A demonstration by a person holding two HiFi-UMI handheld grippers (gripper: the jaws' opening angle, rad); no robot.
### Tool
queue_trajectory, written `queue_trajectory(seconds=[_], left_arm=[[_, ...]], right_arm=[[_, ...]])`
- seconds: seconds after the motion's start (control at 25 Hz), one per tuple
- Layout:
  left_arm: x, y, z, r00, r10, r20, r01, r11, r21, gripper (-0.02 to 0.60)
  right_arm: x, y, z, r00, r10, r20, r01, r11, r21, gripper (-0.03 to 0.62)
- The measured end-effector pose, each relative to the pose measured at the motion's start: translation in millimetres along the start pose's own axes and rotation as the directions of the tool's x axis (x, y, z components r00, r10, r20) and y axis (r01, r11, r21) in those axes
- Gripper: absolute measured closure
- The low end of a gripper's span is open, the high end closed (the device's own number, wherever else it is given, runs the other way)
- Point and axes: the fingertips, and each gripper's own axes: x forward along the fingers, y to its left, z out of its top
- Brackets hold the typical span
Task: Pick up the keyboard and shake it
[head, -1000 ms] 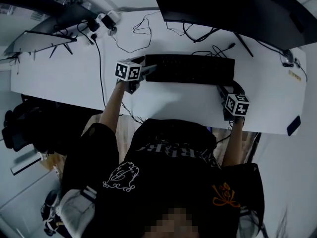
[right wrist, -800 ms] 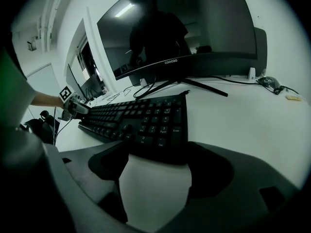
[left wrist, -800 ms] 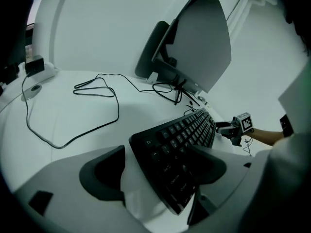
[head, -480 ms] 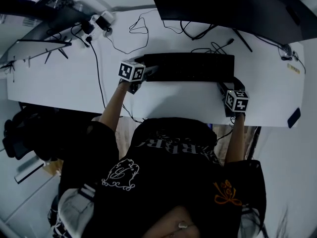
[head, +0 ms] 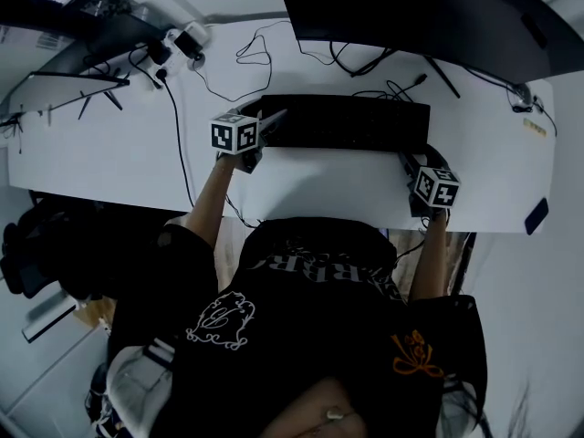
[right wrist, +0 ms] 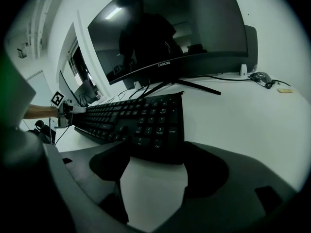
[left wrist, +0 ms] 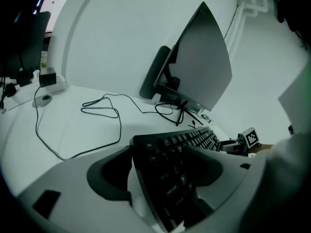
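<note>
The black keyboard (head: pixel 347 123) lies flat on the white desk (head: pixel 109 144), in front of a big dark monitor (head: pixel 429 16). My left gripper (head: pixel 266 121) is at the keyboard's left end. In the left gripper view that end (left wrist: pixel 187 140) sits between the jaws of the left gripper (left wrist: pixel 163 154), which are closing, with white desk still showing beside the left jaw. My right gripper (head: pixel 411 161) stands open at the keyboard's near right corner. In the right gripper view the keyboard (right wrist: pixel 141 118) edge reaches just to the tips of the right gripper (right wrist: pixel 155 164).
Loose black cables (head: pixel 260 48) run over the desk behind the keyboard and around the monitor stand (right wrist: pixel 194 87). A second screen (head: pixel 64 76) stands at the far left. A small dark flat thing (head: pixel 537 215) lies at the desk's right edge. The person's body fills the near side.
The left gripper's cube has shifted a little to the left at the keyboard's left end. The right gripper and the keyboard have hardly moved.
</note>
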Motion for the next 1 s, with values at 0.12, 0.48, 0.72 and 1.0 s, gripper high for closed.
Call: queue_trajectory(seconds=[0.12,0.48,0.72,1.0], left_arm=[[-5.6,-5.5,13.9,1.0,-0.008,0.024,0.007,0.999,0.032,0.255],[-40.7,-32.9,78.1,0.975,-0.042,0.217,0.02,0.995,0.101,0.287],[-79.8,-60.1,124.0,0.936,-0.089,0.339,0.02,0.979,0.203,0.295],[-127.7,-93.3,161.0,0.87,-0.159,0.467,-0.001,0.946,0.324,0.333]], right_arm=[[-7.0,0.9,10.4,0.999,0.001,0.047,-0.001,1.0,0.006,0.24],[-39.0,7.1,60.7,0.976,-0.015,0.218,0.022,0.999,-0.028,0.238],[-60.8,19.0,82.9,0.948,-0.005,0.319,0.009,1.0,-0.011,0.238],[-73.2,32.1,92.8,0.919,0.018,0.393,-0.027,0.999,0.019,0.238]])
